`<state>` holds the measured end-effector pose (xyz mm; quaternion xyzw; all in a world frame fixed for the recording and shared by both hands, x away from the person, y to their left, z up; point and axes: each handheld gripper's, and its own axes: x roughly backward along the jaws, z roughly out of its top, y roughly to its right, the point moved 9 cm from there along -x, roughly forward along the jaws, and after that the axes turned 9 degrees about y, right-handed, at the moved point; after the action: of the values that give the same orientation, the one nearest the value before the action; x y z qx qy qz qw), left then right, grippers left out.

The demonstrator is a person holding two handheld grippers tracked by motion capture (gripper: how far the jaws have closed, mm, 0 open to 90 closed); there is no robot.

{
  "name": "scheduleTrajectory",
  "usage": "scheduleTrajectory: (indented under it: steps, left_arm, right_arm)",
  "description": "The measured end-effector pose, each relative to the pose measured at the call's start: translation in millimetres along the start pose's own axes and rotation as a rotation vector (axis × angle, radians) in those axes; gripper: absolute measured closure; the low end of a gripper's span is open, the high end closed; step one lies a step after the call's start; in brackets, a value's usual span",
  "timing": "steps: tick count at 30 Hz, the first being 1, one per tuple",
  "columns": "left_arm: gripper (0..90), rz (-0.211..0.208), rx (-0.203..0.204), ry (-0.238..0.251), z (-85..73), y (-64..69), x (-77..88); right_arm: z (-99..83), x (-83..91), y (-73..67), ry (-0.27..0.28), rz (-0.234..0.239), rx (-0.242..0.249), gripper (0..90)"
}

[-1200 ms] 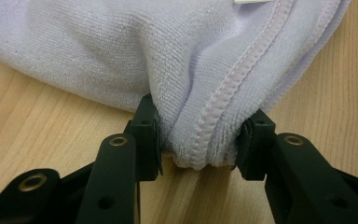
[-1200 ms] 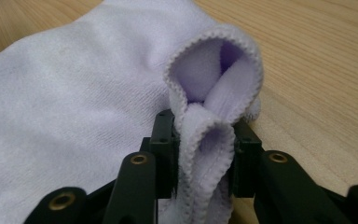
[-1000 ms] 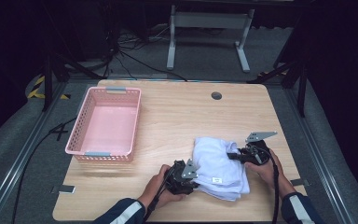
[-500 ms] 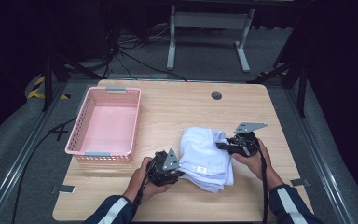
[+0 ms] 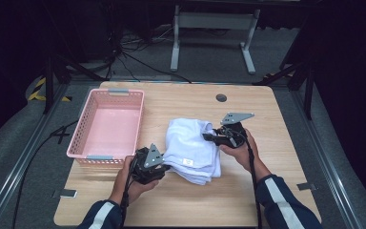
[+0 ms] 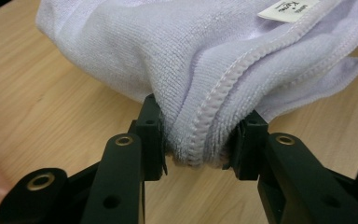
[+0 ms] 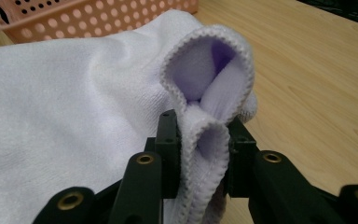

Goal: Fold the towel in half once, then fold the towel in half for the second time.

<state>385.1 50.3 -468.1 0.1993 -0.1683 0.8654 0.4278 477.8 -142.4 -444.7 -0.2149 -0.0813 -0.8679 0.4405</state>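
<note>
Tongs on towel (beside bare basket)

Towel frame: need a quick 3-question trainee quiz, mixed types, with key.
1. True or false: the left claw is shut on a stitched edge of the white towel.
2. Where does the pink basket stand relative to the towel in the high view? A) left of it B) right of it C) under it
3. Fill in: the right claw pinches a folded ____ of the towel.

Key: 1 true; 2 A; 3 edge.
</note>
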Motion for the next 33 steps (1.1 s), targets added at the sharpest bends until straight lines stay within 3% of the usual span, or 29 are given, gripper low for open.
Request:
scheduleTrajectory:
  steps: [4, 5, 16, 24, 25, 28, 33]
  left_arm:
    - [63.1, 0.030, 0.014, 0.009, -1.1, -9.5, 10.8]
    - [63.1, 0.042, 0.026, 0.023, -0.9, -13.0, 15.2]
    - [63.1, 0.138, 0.078, 0.077, 0.2, -37.9, 47.4]
    - [63.1, 0.188, 0.102, 0.109, -3.9, -54.4, 71.0]
    - [63.2, 0.212, 0.112, 0.111, -5.5, -61.4, 77.7]
    - [63.2, 0.238, 0.122, 0.115, -8.0, -70.1, 84.5]
    - [63.2, 0.273, 0.137, 0.122, -11.2, -80.9, 94.3]
  right_arm:
    - [12.8, -8.7, -4.8, 0.018, 0.017, 0.008, 72.2]
    - [23.0, -16.7, -9.2, 0.025, 0.031, 0.020, 72.2]
    - [53.8, -41.6, -24.7, 0.052, 0.065, 0.054, 72.1]
    - [78.0, -63.3, -41.0, 0.062, 0.088, 0.090, 72.1]
    - [86.1, -69.0, -47.3, 0.073, 0.096, 0.090, 72.2]
    - [92.8, -77.8, -53.8, 0.062, 0.101, 0.113, 72.1]
    - [100.7, -90.7, -60.7, 0.065, 0.111, 0.109, 72.1]
